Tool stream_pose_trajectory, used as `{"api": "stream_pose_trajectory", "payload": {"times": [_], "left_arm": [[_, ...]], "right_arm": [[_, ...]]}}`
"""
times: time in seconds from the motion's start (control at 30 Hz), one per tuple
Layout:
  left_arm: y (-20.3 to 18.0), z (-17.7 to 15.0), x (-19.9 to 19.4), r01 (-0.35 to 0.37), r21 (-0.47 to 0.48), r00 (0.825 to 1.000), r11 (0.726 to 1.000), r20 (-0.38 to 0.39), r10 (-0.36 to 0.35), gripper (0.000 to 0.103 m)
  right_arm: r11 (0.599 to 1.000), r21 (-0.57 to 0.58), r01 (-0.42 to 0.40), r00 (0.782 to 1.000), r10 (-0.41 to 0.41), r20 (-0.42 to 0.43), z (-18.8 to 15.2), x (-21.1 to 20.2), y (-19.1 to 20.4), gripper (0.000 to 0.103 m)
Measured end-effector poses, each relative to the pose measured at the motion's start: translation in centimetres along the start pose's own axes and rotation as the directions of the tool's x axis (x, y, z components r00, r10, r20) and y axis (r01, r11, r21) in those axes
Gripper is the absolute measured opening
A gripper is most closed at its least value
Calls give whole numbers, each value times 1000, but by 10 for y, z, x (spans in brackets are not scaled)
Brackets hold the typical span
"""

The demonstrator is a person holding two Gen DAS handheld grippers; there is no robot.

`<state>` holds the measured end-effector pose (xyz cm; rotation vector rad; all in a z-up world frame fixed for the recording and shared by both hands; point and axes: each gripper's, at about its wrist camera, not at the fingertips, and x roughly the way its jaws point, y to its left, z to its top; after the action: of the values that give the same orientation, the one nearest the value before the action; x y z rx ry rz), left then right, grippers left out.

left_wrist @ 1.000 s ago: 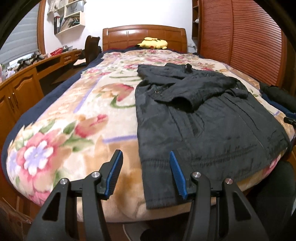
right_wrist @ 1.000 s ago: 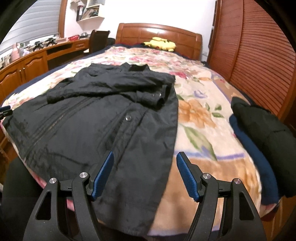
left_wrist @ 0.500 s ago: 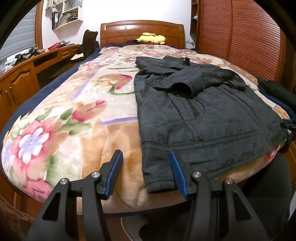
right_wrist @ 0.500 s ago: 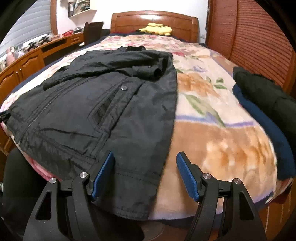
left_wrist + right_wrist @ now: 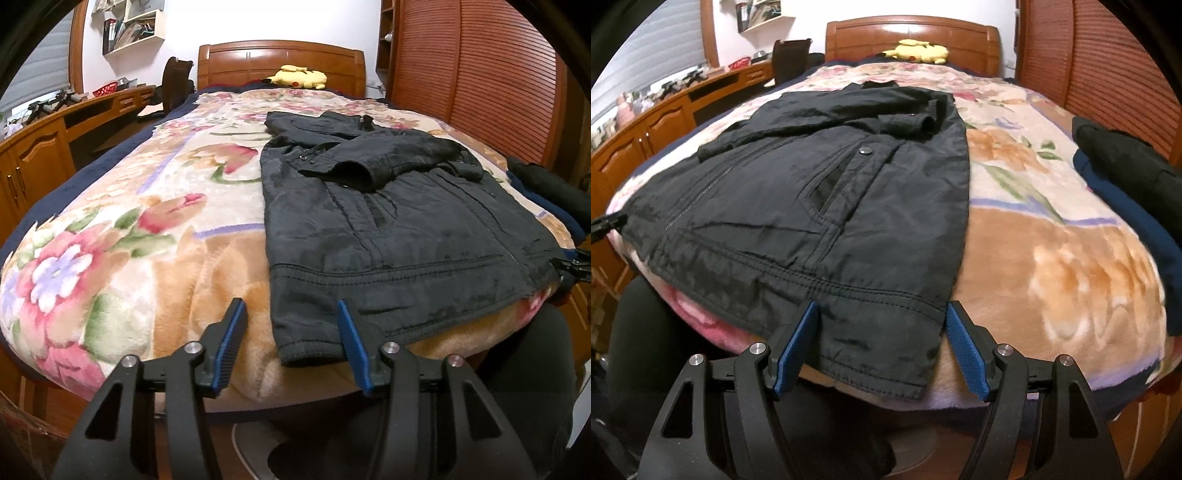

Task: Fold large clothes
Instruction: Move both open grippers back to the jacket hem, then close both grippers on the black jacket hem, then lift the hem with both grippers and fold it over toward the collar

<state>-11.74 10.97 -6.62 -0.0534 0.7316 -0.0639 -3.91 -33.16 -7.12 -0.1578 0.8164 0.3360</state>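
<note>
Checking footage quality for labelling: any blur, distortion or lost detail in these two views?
Left wrist: strong fisheye bending, dark corners, black jacket crisp. Right wrist: same bending, floral blanket smeared near right edge, folded dark clothes nearly featureless.

Warm, even indoor light, strong fisheye bending with dark vignetted corners, slight blur toward the edges.
</note>
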Motion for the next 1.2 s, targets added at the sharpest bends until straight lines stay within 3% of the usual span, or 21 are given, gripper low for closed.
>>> {"api": "stream_pose_trajectory", "payload": {"times": [0.1,0.2,0.3,0.37,0.47,0.83,1.2], "left_arm": [[-4,1,-1,23,9,1000,1000,0,-23,29],[-9,4,-1,16,22,1000,1000,0,-16,20],[-11,7,-4,20,21,1000,1000,2,-20,8],[-13,10,-9,22,29,1000,999,13,-22,4],[-16,18,-24,29,31,998,999,58,-31,2],[-33,59,-91,54,59,968,997,241,-67,2],[-42,119,-166,53,86,906,995,414,-84,2]], "right_arm": [[1000,12,-7,1000,7,8,0,0,-1,71],[1000,11,-16,1000,16,15,0,0,0,63],[999,9,-42,999,42,27,1,-2,1,48],[998,2,-61,998,61,35,1,-3,2,30],[996,10,-89,993,88,73,5,-10,2,15],[996,0,-91,963,88,254,51,-70,4,9],[998,-53,-41,915,59,400,86,-157,8,8]]}}
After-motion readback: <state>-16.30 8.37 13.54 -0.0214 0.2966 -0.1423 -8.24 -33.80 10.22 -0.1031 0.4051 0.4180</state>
